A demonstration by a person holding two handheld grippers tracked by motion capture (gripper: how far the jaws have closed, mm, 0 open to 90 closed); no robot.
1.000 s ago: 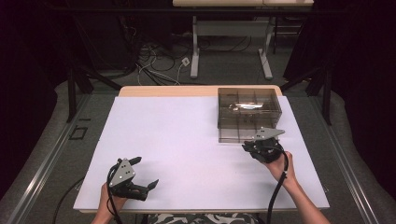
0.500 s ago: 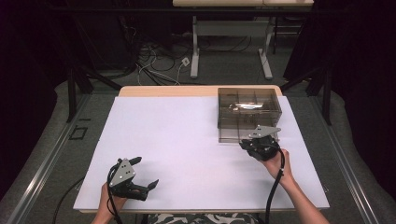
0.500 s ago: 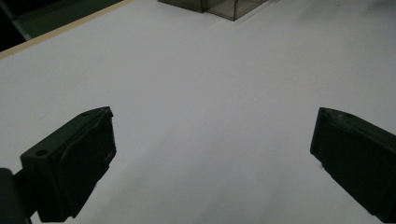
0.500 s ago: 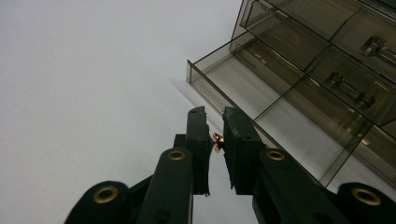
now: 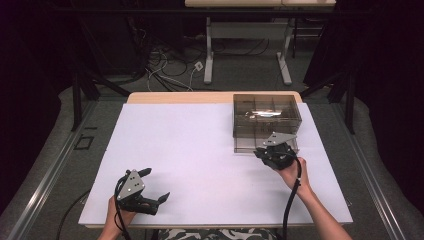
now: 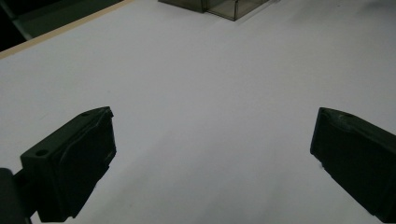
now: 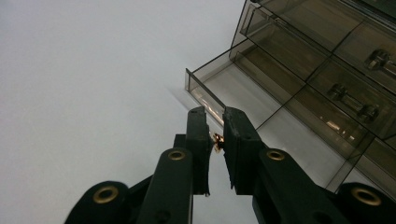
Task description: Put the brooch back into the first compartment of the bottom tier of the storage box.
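Note:
A smoky see-through drawer cabinet [image 5: 266,114] stands at the back right of the white table [image 5: 200,150]. Its lowest drawer [image 5: 244,145] is pulled out; in the right gripper view the drawer [image 7: 233,91] looks empty. My right gripper [image 5: 262,151] hovers at that drawer's front edge. Its jaws [image 7: 215,122] are shut on a small gold-coloured piece [image 7: 216,139]. My left gripper [image 5: 156,184] rests at the front left, open, with bare table between its jaws [image 6: 212,154].
Other compartments of the cabinet [image 7: 327,56] hold small metal parts [image 7: 348,98]. The cabinet's corner [image 6: 224,5] lies far off in the left gripper view. Beyond the table are desk legs and cables [image 5: 165,75] on the floor.
The right gripper has edged slightly left and toward the open drawer's front. The left gripper has stayed where it was.

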